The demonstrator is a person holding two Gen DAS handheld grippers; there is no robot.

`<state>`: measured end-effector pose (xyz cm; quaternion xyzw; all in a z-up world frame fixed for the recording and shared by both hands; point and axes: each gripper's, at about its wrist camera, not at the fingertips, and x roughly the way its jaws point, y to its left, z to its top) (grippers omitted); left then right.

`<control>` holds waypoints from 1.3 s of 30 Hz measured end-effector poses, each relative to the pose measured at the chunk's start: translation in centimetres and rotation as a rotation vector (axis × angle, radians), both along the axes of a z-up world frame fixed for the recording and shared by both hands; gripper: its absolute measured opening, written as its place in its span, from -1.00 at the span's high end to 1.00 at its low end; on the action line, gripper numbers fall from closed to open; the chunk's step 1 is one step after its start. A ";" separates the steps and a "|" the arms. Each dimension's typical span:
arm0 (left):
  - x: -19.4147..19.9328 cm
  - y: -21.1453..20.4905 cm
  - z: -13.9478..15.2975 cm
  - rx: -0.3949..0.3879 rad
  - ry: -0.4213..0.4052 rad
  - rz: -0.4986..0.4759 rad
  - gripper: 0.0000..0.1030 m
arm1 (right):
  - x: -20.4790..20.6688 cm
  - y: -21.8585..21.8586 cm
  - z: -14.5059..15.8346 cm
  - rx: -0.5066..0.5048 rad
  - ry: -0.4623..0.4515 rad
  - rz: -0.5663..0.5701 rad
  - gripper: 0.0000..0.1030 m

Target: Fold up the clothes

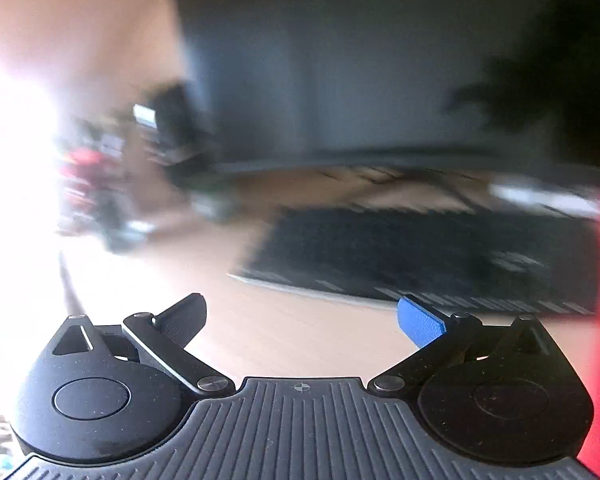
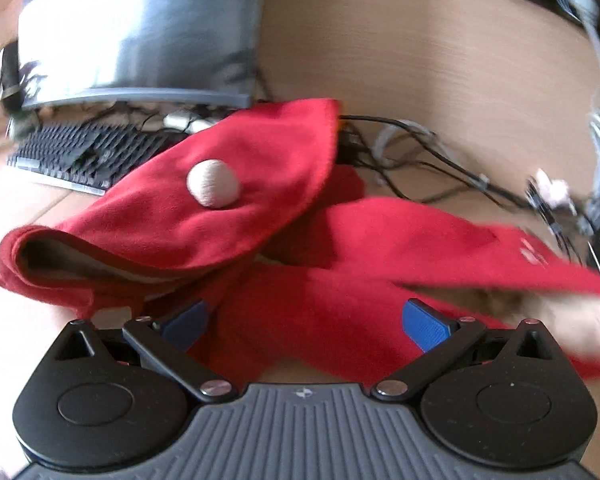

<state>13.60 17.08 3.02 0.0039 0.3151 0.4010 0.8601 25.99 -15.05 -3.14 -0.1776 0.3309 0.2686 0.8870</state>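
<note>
Right wrist view: the right gripper fills the bottom of the frame, its two blue-padded fingers spread wide and grasping nothing. Directly between and just past the jaws lies a red garment, fleecy, crumpled on a wooden desk. Its folds reach down between the fingers, though whether the cloth touches either pad is unclear. A little beyond the jaws, a rounded red flap carries a pale pom-pom. To the right of the jaws a second red section stretches away, blurred, ending in another pale, fuzzy patch. The jaws appear spread over the cloth to take a fold of it, which suits an early step of folding. Further off, left of the jaws, sits a black keyboard below a monitor. Far ahead and to the right, tangled cables cross the desk.

Left wrist view: the left gripper also stands released, one finger black, the other blue, with bare desk between them. The picture is heavily smeared. Beyond the jaws lies the dark keyboard, then the monitor. Only a red strip at the far right edge hints at the garment, so this gripper is beside it, not over it. The garment's shape and pom-pom show only in the right view.
</note>
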 end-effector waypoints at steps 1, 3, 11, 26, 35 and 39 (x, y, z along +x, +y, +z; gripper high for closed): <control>-0.6 -0.8 -0.2 -0.049 0.002 -0.070 -1.00 | 0.4 1.0 -0.6 -0.057 -0.017 0.004 -1.00; -1.2 -2.8 -0.4 -0.133 -0.009 -0.218 -1.00 | 1.3 2.6 -1.4 -0.113 -0.055 0.016 -1.00; -5.0 -12.0 0.5 -0.189 -0.020 -0.714 -1.00 | 0.7 9.2 5.1 0.122 -0.269 0.175 -1.00; 4.0 -15.0 -3.8 -0.249 0.097 -0.813 -1.00 | 1.8 -0.7 -1.4 0.096 -0.012 -0.079 -1.00; 7.3 -10.9 -4.8 -0.240 0.136 -0.605 -1.00 | -0.3 -0.2 -0.6 0.175 0.031 -0.010 -1.00; 9.3 -12.4 -4.9 -0.099 0.180 -0.644 -1.00 | -2.1 2.5 -1.3 0.151 0.021 0.117 -1.00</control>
